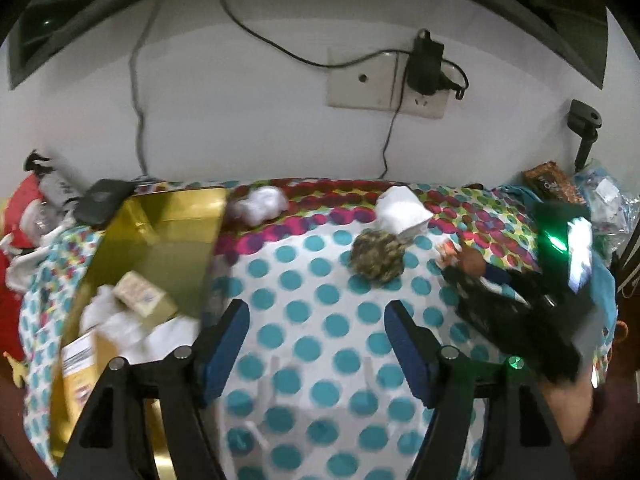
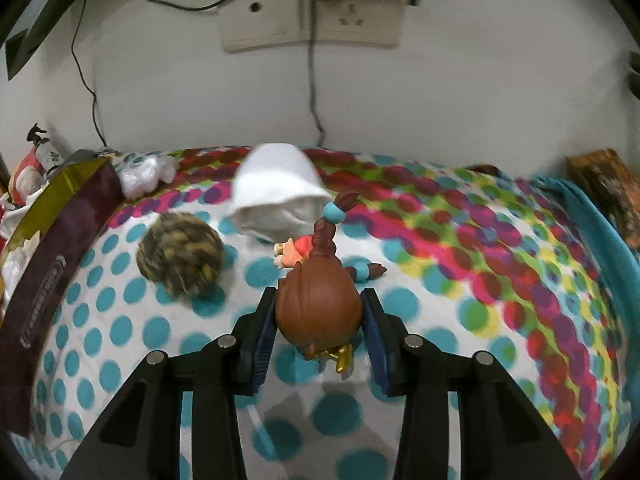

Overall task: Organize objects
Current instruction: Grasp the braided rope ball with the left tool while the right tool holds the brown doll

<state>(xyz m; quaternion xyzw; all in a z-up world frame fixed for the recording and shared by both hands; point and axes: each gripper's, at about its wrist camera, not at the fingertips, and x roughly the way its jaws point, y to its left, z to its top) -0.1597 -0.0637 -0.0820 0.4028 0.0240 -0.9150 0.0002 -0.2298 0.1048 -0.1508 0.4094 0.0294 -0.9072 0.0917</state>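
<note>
My right gripper is shut on a small doll figure with a big brown head and braids; its jaws press both sides of the head, just above the dotted cloth. In the left wrist view the right gripper and the doll's head show at the right. My left gripper is open and empty over the cloth. A camouflage fuzzy ball and a white folded cloth lie beyond. A gold box at the left holds several items.
A white crumpled bag lies by the wall. The box's dark outer wall shows at left. Clutter sits at both ends of the table, with snack packs at right. Cables hang from a wall socket.
</note>
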